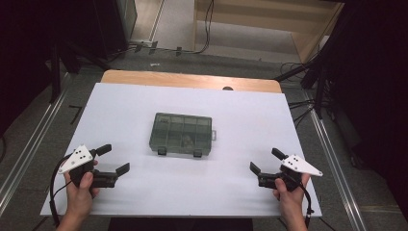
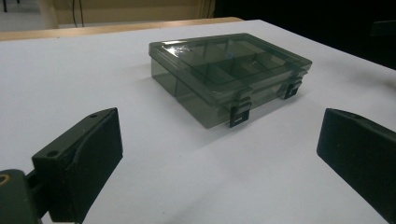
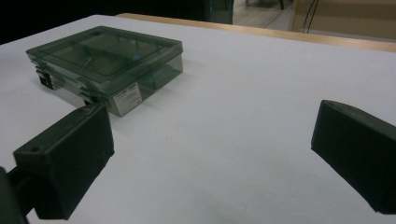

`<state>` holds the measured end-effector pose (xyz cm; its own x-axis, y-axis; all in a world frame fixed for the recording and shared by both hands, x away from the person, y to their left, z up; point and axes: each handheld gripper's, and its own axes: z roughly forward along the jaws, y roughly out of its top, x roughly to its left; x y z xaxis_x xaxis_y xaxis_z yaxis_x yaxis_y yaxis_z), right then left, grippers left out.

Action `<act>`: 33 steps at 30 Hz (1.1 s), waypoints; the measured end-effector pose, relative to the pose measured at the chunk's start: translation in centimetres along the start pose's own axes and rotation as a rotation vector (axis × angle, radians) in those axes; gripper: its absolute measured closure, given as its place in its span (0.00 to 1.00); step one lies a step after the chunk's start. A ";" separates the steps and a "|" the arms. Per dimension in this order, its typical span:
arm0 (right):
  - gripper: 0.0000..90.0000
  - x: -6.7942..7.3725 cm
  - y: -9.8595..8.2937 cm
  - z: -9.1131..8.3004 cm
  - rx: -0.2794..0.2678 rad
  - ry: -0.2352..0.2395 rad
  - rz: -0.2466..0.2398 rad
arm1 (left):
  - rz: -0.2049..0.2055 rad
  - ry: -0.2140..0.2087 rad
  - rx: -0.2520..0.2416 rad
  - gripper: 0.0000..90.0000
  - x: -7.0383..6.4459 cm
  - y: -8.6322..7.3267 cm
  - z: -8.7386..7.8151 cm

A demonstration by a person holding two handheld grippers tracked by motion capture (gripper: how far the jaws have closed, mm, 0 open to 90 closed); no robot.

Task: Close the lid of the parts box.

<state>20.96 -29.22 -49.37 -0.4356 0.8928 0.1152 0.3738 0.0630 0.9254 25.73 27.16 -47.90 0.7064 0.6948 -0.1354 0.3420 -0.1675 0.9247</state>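
High view: tongs (image 1: 110,159) flank box (image 1: 180,134).

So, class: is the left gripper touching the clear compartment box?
Apart. In the high view, bare white table separates the left gripper from the compartment box; its jaws stand open.

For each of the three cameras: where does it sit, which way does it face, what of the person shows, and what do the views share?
High view: above the person's side, looking forward and down on the table; shows both hands, left gripper and right gripper.
Left gripper view: rides the left gripper, low over the table, facing the box and its latches; its open jaws show.
Right gripper view: rides the right gripper, facing the box at its labelled end; its open jaws show.
Shared: all see the closed box.
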 end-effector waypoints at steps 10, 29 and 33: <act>0.00 -2.1 -0.6 -1.3 -0.010 -0.042 0.036 | -0.013 0.029 -0.014 0.00 1.2 -0.5 -1.8; 0.00 -5.3 -1.7 -3.4 -0.027 -0.111 0.097 | 0.005 0.122 -0.015 0.00 3.5 -1.4 -4.1; 0.00 -5.4 -1.9 -3.2 -0.023 -0.108 0.091 | -0.001 0.126 -0.013 0.00 3.7 -1.5 -4.0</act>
<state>19.98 -35.63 -50.57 -0.3095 0.9372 0.1610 0.3881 -0.0301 0.9211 25.31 32.77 -48.35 0.6218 0.7778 -0.0915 0.3345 -0.1582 0.9290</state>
